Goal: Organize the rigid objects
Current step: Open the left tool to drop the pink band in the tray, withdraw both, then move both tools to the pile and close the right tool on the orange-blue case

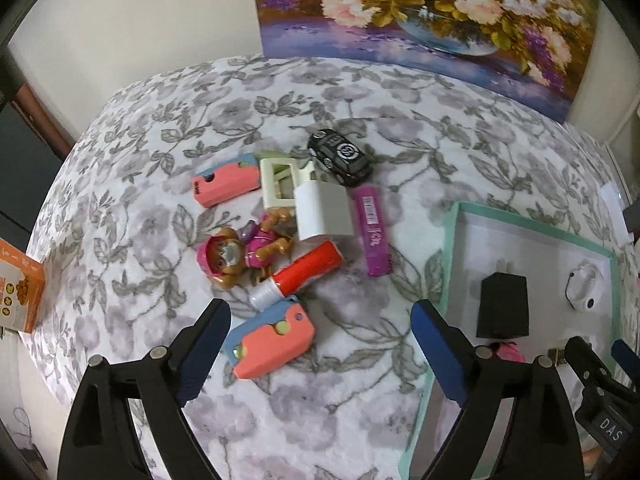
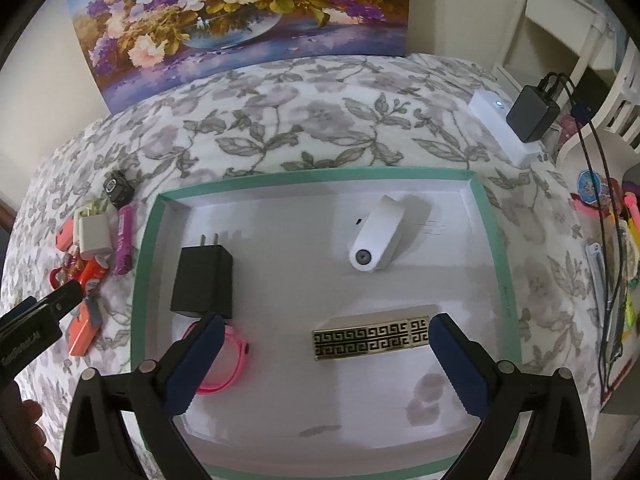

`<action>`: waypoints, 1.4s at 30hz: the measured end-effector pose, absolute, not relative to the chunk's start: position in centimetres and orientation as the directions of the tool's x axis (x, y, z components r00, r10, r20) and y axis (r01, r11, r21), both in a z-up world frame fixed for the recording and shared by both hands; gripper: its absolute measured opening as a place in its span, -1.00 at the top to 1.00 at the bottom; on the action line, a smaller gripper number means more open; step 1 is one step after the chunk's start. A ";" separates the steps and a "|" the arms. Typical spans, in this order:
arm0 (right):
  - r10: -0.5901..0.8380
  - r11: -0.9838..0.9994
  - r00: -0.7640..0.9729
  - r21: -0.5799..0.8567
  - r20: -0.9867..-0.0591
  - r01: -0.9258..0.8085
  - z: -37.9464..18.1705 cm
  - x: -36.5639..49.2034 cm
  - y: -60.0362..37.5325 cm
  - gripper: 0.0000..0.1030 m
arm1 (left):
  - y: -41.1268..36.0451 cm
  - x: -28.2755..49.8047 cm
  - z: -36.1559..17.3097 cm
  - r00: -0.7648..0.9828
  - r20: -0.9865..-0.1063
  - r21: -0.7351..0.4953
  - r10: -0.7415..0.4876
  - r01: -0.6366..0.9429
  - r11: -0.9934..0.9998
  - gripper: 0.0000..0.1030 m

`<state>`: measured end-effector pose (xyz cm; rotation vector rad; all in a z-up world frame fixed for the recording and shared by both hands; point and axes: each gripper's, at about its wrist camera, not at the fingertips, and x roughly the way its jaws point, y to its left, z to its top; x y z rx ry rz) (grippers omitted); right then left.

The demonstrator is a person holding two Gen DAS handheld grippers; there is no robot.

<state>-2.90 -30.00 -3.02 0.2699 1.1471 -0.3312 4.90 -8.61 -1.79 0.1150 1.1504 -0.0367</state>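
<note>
- Blue-padded left gripper [image 1: 320,344] points steeply down over the floral cloth [image 1: 160,120], jaws spread wide and empty, above a coral case [image 1: 272,340].
- Right gripper [image 2: 324,354] tilts down over the green-rimmed tray [image 2: 490,240], released, a gold-patterned bar [image 2: 370,338] between its fingers.

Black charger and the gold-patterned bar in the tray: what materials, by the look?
Black charger: likely matte moulded plastic, with dull, even faces and two metal prongs. Gold-patterned bar: looks like shiny metal or metallised plastic, with a bright gold key pattern on black; can't tell which.
</note>
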 end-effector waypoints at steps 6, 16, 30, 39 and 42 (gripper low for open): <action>-0.074 0.927 0.432 0.098 -0.899 0.362 -1.9 -2.5 -28.4 -1.00 | -6.0 5.4 -0.8 0.423 -0.906 0.037 0.016 0.041 0.998 -0.79; 0.007 0.955 0.494 0.152 -0.869 0.255 -0.9 0.0 -22.8 -1.00 | 0.8 6.5 -0.4 0.416 -0.907 0.021 0.056 -0.089 0.996 -0.78; 0.095 0.992 0.416 0.122 -0.904 0.037 -3.8 3.8 -13.1 -1.00 | 5.3 7.3 -5.0 0.284 -0.958 -0.012 0.038 -0.173 0.985 -0.79; 0.099 0.994 0.361 0.080 -0.927 -0.068 -6.1 4.2 -9.3 -1.00 | 8.0 6.8 -7.3 0.219 -0.972 0.036 0.090 -0.239 0.970 -0.79; 0.093 0.994 0.352 0.065 -0.932 -0.091 -6.6 4.3 -8.4 -1.00 | 8.7 6.6 -7.4 0.219 -0.972 0.032 0.090 -0.254 0.967 -0.79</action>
